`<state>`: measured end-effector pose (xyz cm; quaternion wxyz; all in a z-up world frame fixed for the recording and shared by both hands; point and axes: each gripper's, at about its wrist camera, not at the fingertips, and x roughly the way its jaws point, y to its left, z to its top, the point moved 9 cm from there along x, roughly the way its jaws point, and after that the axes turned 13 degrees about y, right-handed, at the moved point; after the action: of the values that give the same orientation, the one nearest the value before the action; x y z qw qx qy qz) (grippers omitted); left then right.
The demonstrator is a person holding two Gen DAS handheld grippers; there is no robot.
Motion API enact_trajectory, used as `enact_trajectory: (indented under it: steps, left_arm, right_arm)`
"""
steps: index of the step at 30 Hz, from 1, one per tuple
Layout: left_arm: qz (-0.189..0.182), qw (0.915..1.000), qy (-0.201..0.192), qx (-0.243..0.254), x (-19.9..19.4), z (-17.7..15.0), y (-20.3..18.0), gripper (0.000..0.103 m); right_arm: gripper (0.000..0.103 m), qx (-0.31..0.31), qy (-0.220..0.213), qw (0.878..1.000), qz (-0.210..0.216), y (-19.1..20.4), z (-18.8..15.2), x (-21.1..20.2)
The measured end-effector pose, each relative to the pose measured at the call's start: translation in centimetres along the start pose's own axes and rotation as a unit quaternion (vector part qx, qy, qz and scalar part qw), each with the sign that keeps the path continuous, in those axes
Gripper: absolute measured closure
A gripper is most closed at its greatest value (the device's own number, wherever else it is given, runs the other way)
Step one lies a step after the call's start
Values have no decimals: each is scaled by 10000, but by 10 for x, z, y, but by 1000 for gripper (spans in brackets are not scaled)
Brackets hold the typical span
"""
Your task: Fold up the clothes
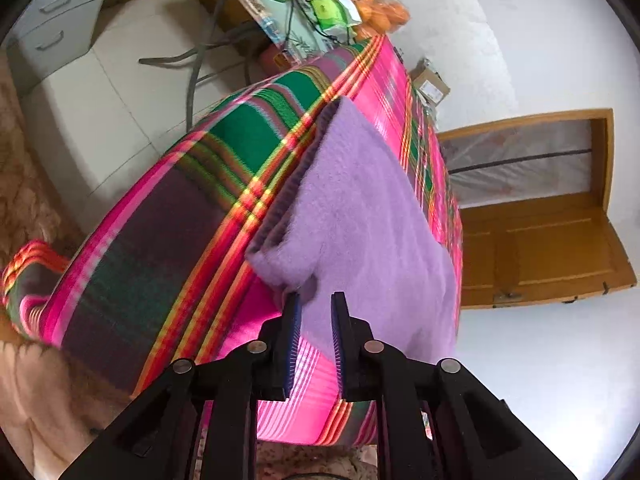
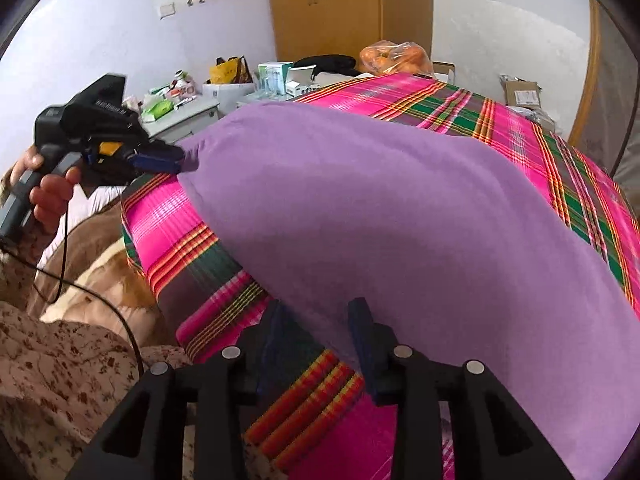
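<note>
- Far left: a hand [image 2: 48,196] holds the left gripper [image 2: 182,162] by its handle; seen from the right wrist view, its blue tips sit at the left corner of the purple garment [image 2: 380,216], and the cloth bunches into them; from its own camera the jaws stand somewhat apart with the folded edge between them, so whether they actually pinch it I cannot tell.
- Centre: the purple garment lies on the pink-and-green plaid cover [image 2: 460,100], already doubled, a ribbed dark layer showing along its edge in the left wrist view.
- Right: the right gripper [image 2: 320,320] stands released; one finger [image 2: 362,320] rests against the near edge of the garment, the other over bare plaid.
- Judgement: both corners should be gripped through every layer before any lift; the edges should be kept level and taut, or the fold will skew.
</note>
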<state>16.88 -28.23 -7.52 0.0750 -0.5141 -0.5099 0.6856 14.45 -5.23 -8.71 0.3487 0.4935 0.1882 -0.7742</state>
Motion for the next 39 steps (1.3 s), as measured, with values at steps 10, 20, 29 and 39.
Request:
enact_trajectory:
  steps: [10, 20, 29, 39]
  left_arm:
    - [-65, 9986, -377, -357, -19, -4, 22, 74]
    - [499, 9973, -535, 93, -9, 9, 7, 74]
    - [541, 9971, -534, 44, -5, 15, 4, 71]
    - [346, 9979, -545, -72, -6, 15, 6, 71]
  right_arm:
    - [65, 196, -135, 9997, -20, -2, 8, 1]
    - [65, 315, -194, 9993, -84, 0, 12, 3]
    - [65, 242, -521, 9982, -185, 8, 35, -6]
    - [65, -936, -263, 9910, 915, 107, 89, 41]
